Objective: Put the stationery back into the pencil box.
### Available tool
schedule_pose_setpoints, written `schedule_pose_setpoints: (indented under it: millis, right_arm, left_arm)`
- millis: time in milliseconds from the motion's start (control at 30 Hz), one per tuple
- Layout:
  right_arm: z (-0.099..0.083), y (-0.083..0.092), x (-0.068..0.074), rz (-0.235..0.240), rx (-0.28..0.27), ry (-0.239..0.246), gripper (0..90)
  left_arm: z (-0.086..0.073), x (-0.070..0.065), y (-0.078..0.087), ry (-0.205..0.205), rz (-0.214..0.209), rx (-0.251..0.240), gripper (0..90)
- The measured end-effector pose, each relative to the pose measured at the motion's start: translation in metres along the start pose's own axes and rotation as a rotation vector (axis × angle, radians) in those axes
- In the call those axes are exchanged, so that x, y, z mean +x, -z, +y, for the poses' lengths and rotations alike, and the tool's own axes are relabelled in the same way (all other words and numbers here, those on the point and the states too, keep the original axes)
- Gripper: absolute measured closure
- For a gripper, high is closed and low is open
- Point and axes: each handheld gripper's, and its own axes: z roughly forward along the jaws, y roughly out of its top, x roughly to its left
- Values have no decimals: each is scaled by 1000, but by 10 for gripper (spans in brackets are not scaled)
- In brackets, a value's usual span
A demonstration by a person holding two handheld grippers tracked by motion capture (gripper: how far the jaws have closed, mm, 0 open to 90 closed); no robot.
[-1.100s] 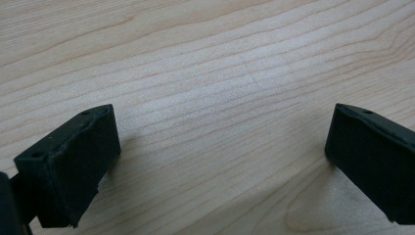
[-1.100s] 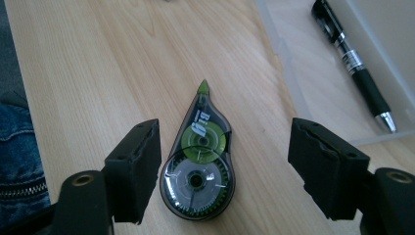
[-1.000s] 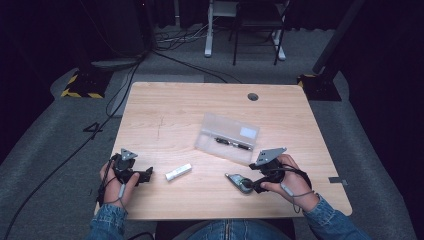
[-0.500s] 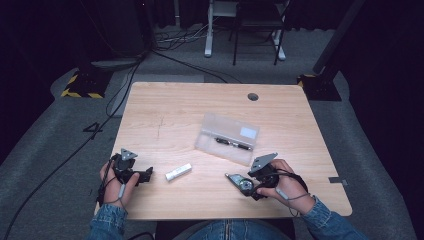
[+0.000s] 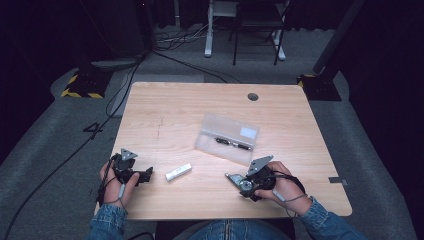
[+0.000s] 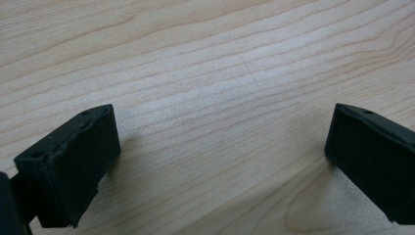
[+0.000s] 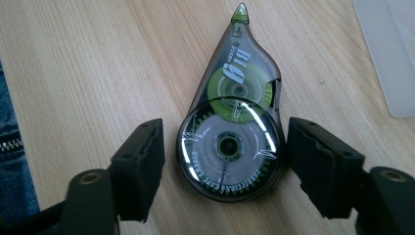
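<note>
On the light wooden worktop point(image 5: 165, 115), seen from the high view, the right hand-held gripper point(image 5: 239, 181) lies low near the front edge, its jaws set about a smoke-grey, teardrop-shaped plastic correction tape dispenser point(image 5: 240, 182), while the person's right hand point(image 5: 278, 181) grips its body. Beyond it, toward the middle of the worktop, sits a clear, rectangular plastic case point(image 5: 229, 138) with dark pens inside, near the dispenser but apart from it. Left of centre lies a small white oblong eraser-like block point(image 5: 178, 172), and just to its left the left hand-held gripper point(image 5: 149, 174) rests on the wood in the person's left hand point(image 5: 116, 181), its tip close to the block without touching it. From the left gripper view, the two black jaws stand wide apart over bare wood grain with nothing between them. From the right gripper view, the correction tape dispenser point(image 7: 233, 117) lies flat on the wood between the two black jaws, its green inner spool and toothed wheel showing through the shell and its green tip pointing away from the camera; the jaws have just been closing, yet a thin gap shows on each side, so the pads point(image 7: 139, 166) flank the round end without pressing on it. A corner of the clear case point(image 7: 391, 54) shows at the upper right, and blue denim at the left edge
</note>
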Motion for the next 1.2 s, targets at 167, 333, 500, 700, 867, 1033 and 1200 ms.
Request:
schedule_pose_setpoints:
  millis: [167, 333, 500, 700, 867, 1033, 1200]
  right_arm:
    - [0, 1, -2, -5, 3, 27, 414]
    - [0, 1, -2, -2, 2, 52, 417]
    - [0, 1, -2, 4, 2, 83, 418]
    - [1, 2, -1, 15, 8, 132, 419]
    - [2, 3, 0, 39, -2, 155, 419]
    - [4, 6, 1, 47, -18, 154, 419]
    - [8, 12, -1, 53, -39, 159, 419]
  left_arm:
    - [0, 0, 0, 0, 0, 0, 1]
    - [0, 0, 0, 0, 0, 0, 1]
    - [0, 0, 0, 1, 0, 0, 1]
    - [0, 0, 0, 0, 0, 0, 1]
    - [0, 0, 0, 1, 0, 0, 1]
    - [0, 0, 0, 0, 0, 0, 1]
    - [0, 0, 0, 0, 0, 0, 1]
